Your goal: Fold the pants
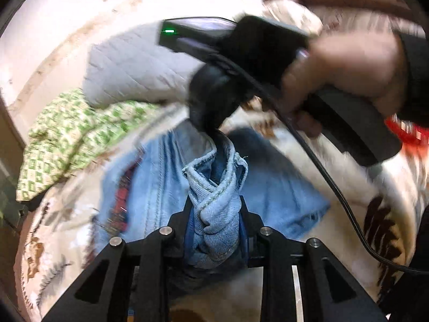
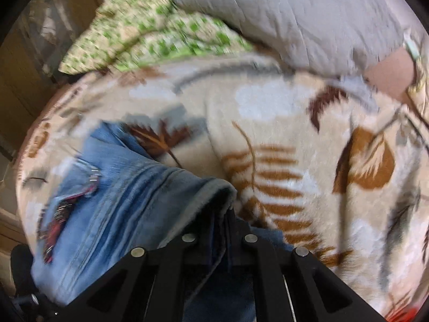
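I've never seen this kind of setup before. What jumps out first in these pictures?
The blue jeans, bunched and pinched in the left gripper at the bottom middle. Above it, a hand holds the right gripper, which also clamps the denim. Underneath lies a cream blanket with brown leaves, a green patterned cloth at its far edge.

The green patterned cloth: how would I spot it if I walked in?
Find the bed's cream blanket with brown leaves. At its far edge a plain grey quilted pillow lies, and the green patterned cloth sits crumpled beside it. It alone has small green squares on pale yellow, unlike the blue jeans.
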{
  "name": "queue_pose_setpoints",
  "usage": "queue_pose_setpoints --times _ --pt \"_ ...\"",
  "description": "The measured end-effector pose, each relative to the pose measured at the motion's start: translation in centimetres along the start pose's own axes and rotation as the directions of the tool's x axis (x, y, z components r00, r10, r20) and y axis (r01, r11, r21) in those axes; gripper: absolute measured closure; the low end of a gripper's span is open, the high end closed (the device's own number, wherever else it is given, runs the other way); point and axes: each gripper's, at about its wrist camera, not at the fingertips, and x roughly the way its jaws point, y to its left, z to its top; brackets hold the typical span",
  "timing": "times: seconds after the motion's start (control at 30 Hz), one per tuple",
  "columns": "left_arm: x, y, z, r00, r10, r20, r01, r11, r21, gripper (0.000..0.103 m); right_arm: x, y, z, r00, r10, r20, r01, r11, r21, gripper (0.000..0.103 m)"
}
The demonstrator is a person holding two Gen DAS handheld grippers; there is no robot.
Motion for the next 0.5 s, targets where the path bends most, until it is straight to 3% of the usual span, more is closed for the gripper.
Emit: queue_pose_setpoints --times 0.1,0.27,0.5 --pt "-2.3 0.5 1.2 0.998 0.035 0.046 -0.035 0.999 -0.005 0.075 -3.1 0.0 1.0 0.998 0.032 0.058 -0.032 0.999 0.002 0.096" --pt "-4.2 0.0 2.3 0.997 0.03 0.069 -0.029 0.999 -0.021 0.075 -7.1 0.6 2.7 0.991 0.05 0.125 -0.047 0.999 -0.027 0.096" --pt "-1.3 -3.3 1.5 1.0 -0.022 0.001 0.022 0.999 0.023 0.075 -5.2 -1.8 0.6 0.998 0.005 0.061 -0.007 1.0 0.02 0.097"
